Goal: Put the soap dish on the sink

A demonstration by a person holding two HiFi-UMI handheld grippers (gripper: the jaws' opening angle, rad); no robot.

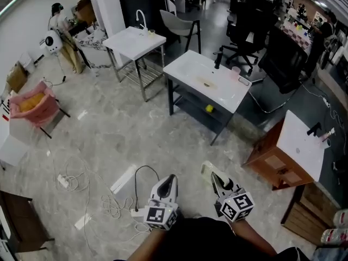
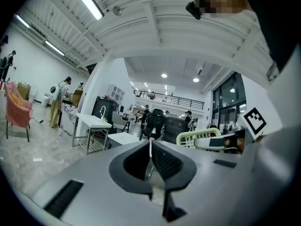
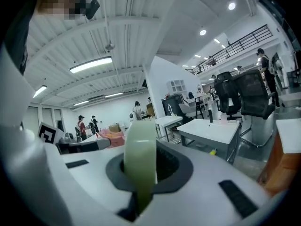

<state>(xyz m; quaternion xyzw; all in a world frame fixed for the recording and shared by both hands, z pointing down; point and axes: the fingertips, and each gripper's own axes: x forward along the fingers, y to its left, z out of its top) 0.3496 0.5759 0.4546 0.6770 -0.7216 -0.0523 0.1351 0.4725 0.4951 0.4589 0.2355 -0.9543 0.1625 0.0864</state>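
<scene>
In the right gripper view a pale green soap dish [image 3: 140,159] stands edge-on between the jaws, and my right gripper [image 3: 141,173] is shut on it. The head view shows the same soap dish [image 1: 209,171] sticking forward from the right gripper [image 1: 219,182] low in the frame. To its left, my left gripper [image 1: 170,179] has its jaws shut with nothing in them [image 2: 151,155]. Across the floor stands the white sink [image 1: 209,80] with a black faucet [image 1: 218,58], well ahead of both grippers. It also shows as the sink [image 3: 214,128] in the right gripper view.
A second white sink [image 1: 133,41] with a white faucet stands further left. A brown cabinet [image 1: 283,156] with a white top is at the right. Black office chairs [image 1: 244,31] stand behind the sink. Cables and a power strip [image 1: 81,184] lie on the floor at the left, near a pink chair [image 1: 35,105].
</scene>
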